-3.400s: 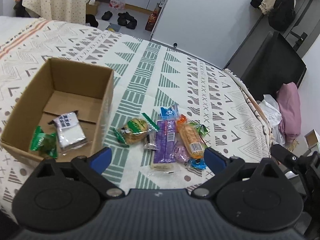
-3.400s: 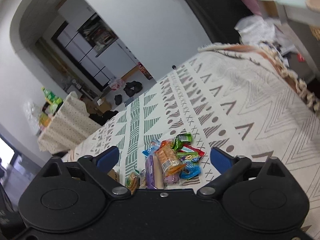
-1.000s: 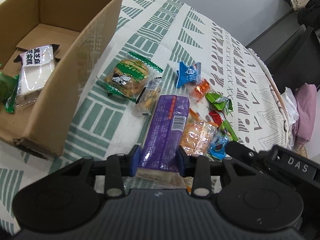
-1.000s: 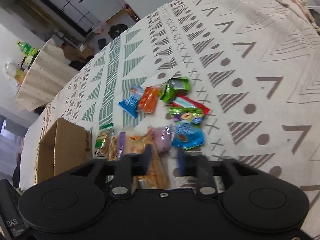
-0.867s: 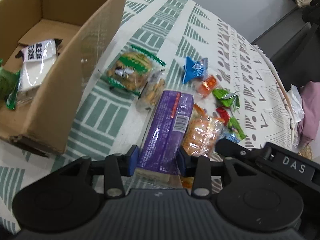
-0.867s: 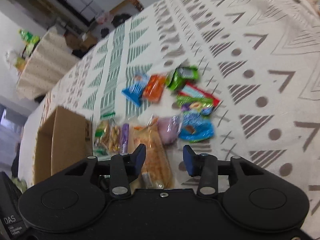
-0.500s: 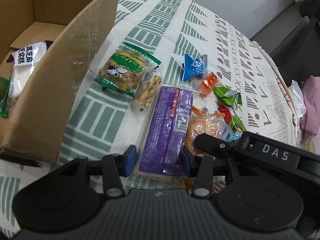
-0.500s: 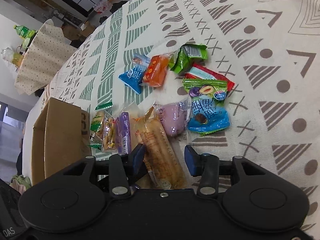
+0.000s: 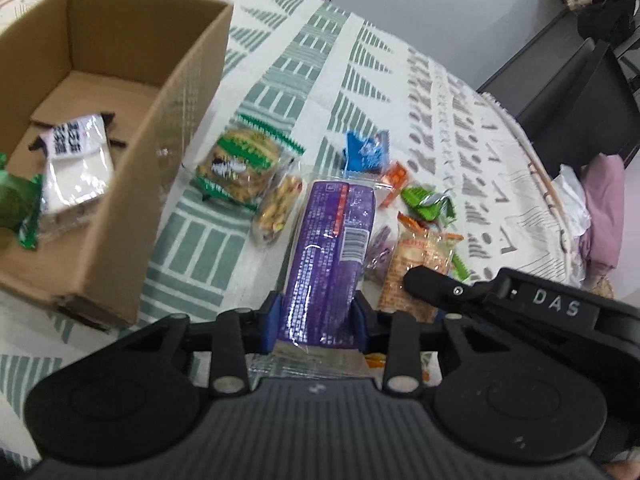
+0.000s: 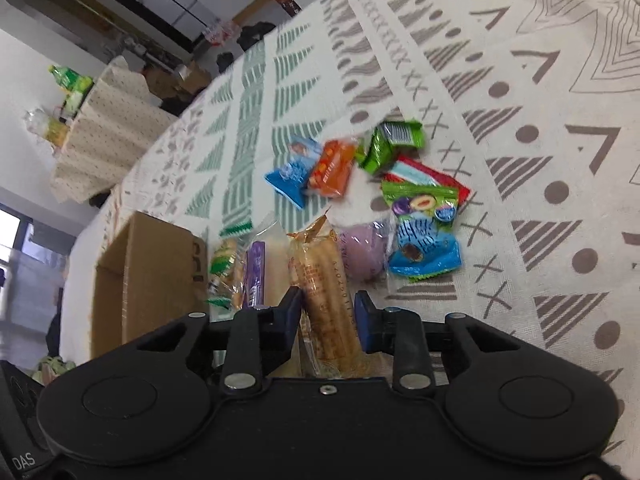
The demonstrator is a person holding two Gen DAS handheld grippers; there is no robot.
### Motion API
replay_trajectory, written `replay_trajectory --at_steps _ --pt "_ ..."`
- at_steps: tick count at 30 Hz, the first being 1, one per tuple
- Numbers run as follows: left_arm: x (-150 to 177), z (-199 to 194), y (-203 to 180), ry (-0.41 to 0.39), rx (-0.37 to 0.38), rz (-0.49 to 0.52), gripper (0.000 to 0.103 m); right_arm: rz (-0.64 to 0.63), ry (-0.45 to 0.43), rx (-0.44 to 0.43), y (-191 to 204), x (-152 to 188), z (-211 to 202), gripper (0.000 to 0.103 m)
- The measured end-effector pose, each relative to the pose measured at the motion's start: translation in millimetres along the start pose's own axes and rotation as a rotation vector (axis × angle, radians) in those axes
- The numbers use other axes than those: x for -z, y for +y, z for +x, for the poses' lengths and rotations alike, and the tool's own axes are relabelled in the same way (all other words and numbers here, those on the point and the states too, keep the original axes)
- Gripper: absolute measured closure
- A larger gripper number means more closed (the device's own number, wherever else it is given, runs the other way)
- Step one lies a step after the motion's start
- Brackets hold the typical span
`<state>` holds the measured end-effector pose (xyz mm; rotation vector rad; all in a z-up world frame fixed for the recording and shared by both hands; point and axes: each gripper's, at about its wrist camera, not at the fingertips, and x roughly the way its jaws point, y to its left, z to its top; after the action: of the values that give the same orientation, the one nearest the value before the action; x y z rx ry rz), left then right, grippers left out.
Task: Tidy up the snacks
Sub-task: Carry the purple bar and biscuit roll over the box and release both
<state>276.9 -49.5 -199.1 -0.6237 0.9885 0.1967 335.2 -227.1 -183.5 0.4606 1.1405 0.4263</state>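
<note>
My left gripper (image 9: 316, 320) is closing, its pads pressing the near end of a long purple packet (image 9: 332, 256) whose far end points at the snack pile. My right gripper (image 10: 328, 312) is also closing, pads against the sides of an orange biscuit packet (image 10: 324, 280) lying beside the purple packet (image 10: 254, 276). The right gripper's black body (image 9: 520, 300) shows just right of the left one, over the biscuit packet (image 9: 416, 260). An open cardboard box (image 9: 172, 120) stands to the left, holding a white packet (image 9: 76, 160) and a green packet (image 9: 16, 208).
Loose snacks lie on the patterned cloth: a green cookie bag (image 9: 240, 164), a nut bag (image 9: 280, 208), small blue (image 10: 292, 172), orange (image 10: 332, 168) and green (image 10: 392, 140) packets, a purple bun (image 10: 364, 256). A black chair (image 9: 580, 92) stands past the right table edge.
The right gripper's jaws have narrowed onto the orange biscuit packet. The left gripper's jaws loosened briefly, then tightened on the purple packet, whose near end now sits higher between the pads.
</note>
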Motion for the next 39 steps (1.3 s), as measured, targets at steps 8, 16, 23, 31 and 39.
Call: replay_trajectory --at_steps 8,16,23,31,39 --pt "-13 -37 -3 -0.069 0.022 0.0 0.068 0.031 -0.081 -0.095 1 -7 -18 0.075" --pt "-27 -75 -2 -0.143 0.043 -0.002 0.068 0.011 -0.132 -0.172 15 -10 -30 0.075" --pt "-39 -102 5 -0.197 0.057 -0.018 0.068 -0.016 -0.168 -0.226 30 -8 -39 0.075" --pt "-55 -134 31 -0.263 0.048 -0.064 0.068 -0.054 -0.174 -0.285 56 -1 -39 0.075" --pt "-66 -152 66 -0.309 0.005 -0.097 0.068 -0.153 -0.154 -0.323 94 11 -32 0.075"
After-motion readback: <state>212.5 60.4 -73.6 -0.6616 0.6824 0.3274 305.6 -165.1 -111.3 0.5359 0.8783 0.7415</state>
